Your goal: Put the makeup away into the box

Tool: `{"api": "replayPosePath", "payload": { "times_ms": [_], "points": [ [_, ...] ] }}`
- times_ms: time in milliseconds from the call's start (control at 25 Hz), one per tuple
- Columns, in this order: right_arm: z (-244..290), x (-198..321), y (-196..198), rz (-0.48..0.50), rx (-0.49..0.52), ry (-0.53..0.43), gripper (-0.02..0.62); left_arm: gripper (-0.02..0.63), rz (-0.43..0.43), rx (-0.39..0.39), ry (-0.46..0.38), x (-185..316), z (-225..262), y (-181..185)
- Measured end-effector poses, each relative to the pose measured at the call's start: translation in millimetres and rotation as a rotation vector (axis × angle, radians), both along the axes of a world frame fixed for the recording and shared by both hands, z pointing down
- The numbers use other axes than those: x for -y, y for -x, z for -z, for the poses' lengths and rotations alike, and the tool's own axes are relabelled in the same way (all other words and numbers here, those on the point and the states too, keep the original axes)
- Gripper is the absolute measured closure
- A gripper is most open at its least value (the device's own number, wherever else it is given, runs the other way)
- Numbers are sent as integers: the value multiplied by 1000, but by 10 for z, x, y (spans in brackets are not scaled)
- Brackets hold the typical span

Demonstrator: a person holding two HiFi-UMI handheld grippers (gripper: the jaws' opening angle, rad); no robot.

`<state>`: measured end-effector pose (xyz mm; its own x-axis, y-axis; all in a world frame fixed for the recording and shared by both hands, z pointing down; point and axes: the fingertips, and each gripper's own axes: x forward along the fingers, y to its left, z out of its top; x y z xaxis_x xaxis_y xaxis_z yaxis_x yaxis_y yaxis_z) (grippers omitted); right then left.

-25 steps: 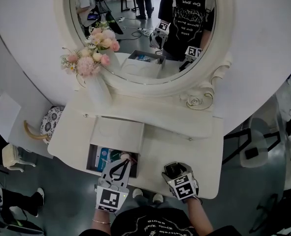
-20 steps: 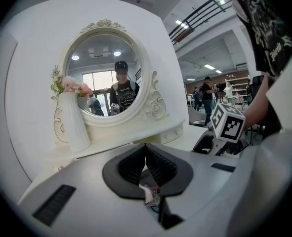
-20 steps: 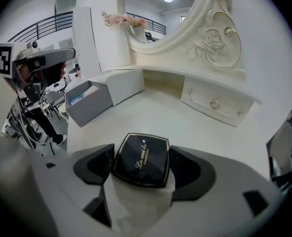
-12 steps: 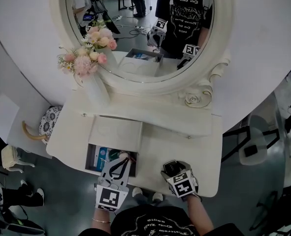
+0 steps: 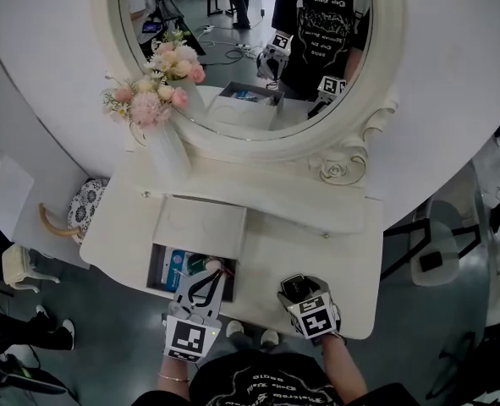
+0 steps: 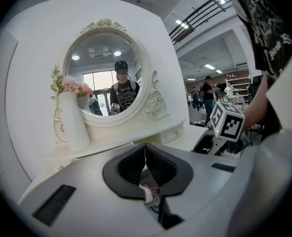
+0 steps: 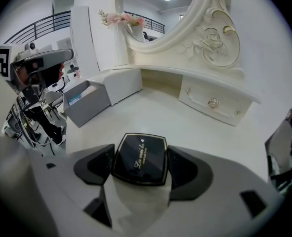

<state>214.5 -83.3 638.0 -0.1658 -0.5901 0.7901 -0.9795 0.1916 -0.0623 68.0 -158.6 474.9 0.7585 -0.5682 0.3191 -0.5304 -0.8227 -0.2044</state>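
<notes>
Glossy white dressing-table top (image 5: 317, 252) runs under both tools, smooth and bare along its near edge. At that edge the right gripper (image 5: 299, 291) has its dark padded jaws closed against the two sides of a flat, square black compact with gold script on its lid (image 7: 139, 159), held just above the surface. Beside it, the left gripper (image 5: 211, 271) has its ribbed black jaws brought together, tips touching, over the open grey rectangular box (image 5: 154, 273). A small pale and red thing shows in the gap near the base of the jaws; whether it is gripped cannot be told. Blue-printed packets lie inside the box. Just behind the box lies its flat pale lid (image 5: 200, 222). Farther back a tall white ribbed vase (image 5: 167, 150) of pink flowers (image 5: 152, 100) stands against the oval mirror's carved cream frame (image 5: 334, 172).
</notes>
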Motion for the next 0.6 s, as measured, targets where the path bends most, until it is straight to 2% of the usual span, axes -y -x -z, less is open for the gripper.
{"api": "replayPosePath", "payload": {
  "times_ms": [600],
  "points": [
    [111, -44, -34, -6, -11, -48, 261, 589, 2, 17, 4, -40, -52, 23]
  ]
}}
